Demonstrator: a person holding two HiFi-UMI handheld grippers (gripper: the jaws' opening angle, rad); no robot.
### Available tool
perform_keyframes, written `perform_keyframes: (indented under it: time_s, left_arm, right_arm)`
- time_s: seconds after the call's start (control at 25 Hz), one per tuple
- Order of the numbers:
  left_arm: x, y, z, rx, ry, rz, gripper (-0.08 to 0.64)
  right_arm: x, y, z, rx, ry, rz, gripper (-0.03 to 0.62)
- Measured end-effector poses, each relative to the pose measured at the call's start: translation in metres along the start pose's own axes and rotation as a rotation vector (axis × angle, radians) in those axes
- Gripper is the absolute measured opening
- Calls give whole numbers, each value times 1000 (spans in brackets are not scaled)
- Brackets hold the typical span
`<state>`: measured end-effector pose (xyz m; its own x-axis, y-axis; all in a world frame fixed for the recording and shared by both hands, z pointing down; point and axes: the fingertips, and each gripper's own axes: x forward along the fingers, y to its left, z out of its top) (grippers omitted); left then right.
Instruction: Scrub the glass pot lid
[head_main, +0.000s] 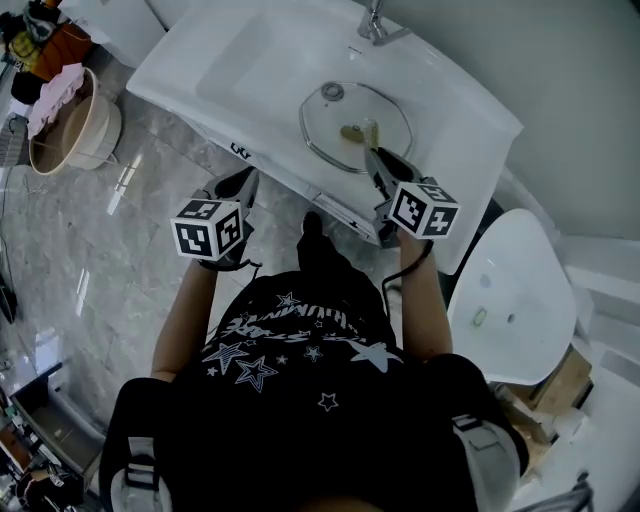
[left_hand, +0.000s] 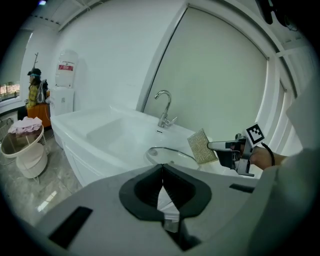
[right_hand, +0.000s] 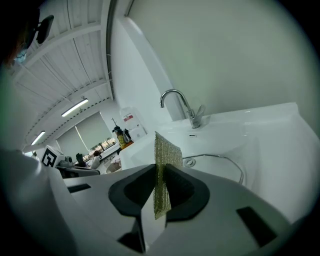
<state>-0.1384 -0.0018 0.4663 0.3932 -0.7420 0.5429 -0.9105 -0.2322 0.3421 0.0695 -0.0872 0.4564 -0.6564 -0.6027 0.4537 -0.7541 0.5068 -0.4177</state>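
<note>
A round glass pot lid (head_main: 340, 115) lies flat on the white counter (head_main: 455, 105) in the upper middle of the head view, just right of the sunken basin (head_main: 255, 75) and below the faucet (head_main: 376, 24). The lid is clear, ringed by a thin metal rim, with a small round metal fitting near its upper-left edge and a yellowish patch near its centre. The right tool (head_main: 376, 160) reaches in from the lower right over the lid's lower-right part. In the right gripper view its jaws are clamped on a thin, coarse, gold-green scouring pad (right_hand: 161, 165), which stands on edge between them and sticks out ahead toward the lid (right_hand: 220, 162). From the left gripper view the pad (left_hand: 202, 146) sits tilted above the lid's far side (left_hand: 167, 154); contact between them cannot be made out. The left tool (head_main: 245, 186) hangs at the counter's front edge, left of the lid and apart from it, and its own view shows the jaws pressed together at the tips with nothing gripped (left_hand: 162, 172).
</note>
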Motion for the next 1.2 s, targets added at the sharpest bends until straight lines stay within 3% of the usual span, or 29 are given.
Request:
perform_keyframes:
  time_s: [0.2,0.56,0.72,1.2]
  left_arm:
    - [48,9,36,0,18,20,9]
    - [99,15,54,-10,60,68,9]
    - [119,17,58,20,99,93,9]
    - [136,30,71,28,119,122,9]
  right_arm:
    - [43,-42,28,-58,79,-37,63]
    - [96,-106,20,-236,254,-107,63]
    - [117,-129,11,-290,333,-118,63]
    - [165,-150,-18,-467,551,-117,63]
